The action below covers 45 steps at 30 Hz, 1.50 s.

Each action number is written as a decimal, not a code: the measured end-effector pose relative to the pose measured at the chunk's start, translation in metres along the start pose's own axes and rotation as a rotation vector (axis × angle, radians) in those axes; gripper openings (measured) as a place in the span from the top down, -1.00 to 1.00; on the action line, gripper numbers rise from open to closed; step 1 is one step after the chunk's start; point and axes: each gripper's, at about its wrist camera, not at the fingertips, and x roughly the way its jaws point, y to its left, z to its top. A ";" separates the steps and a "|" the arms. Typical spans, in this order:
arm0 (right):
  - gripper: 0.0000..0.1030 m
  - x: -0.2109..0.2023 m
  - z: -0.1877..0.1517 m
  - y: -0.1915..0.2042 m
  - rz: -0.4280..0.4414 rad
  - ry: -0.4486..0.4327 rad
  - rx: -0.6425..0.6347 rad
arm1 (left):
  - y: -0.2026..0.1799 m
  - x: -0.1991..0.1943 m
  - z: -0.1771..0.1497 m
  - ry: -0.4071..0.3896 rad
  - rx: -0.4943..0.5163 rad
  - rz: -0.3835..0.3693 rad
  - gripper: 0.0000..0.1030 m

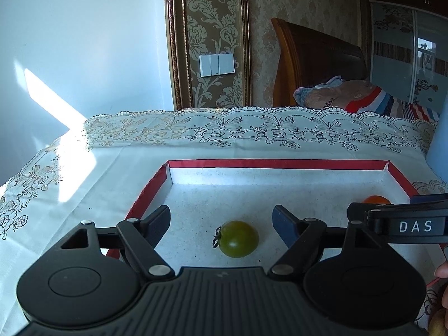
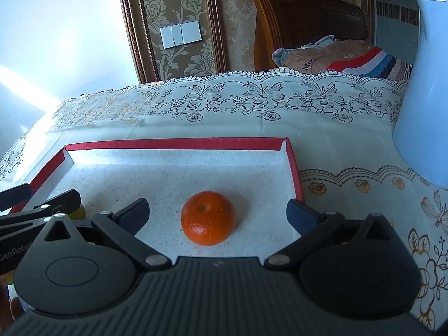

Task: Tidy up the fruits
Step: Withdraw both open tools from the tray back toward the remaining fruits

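A shallow box with a red rim [image 1: 277,164] [image 2: 173,143] and a white speckled floor lies on the tablecloth. Inside it rests a green tomato [image 1: 237,238], between the spread fingers of my left gripper [image 1: 222,221], which is open and clear of it. An orange mandarin [image 2: 208,217] sits on the box floor between the wide-apart fingers of my right gripper [image 2: 218,214], also open and not touching it. In the left wrist view, part of the mandarin [image 1: 375,199] peeks over the right gripper's black finger [image 1: 397,218]. A bit of the tomato [image 2: 78,213] shows behind the left gripper's finger.
A lace-patterned tablecloth [image 2: 252,103] covers the table. A tall pale blue jug [image 2: 422,106] stands to the right of the box. A wooden bed headboard [image 2: 308,22] with a striped pillow is behind the table. A person's fingertip [image 1: 442,270] shows at the right edge.
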 end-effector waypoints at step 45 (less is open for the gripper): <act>-1.00 -0.029 -0.023 0.026 -0.031 -0.069 -0.166 | 0.017 -0.040 -0.027 0.014 -0.053 0.010 -0.56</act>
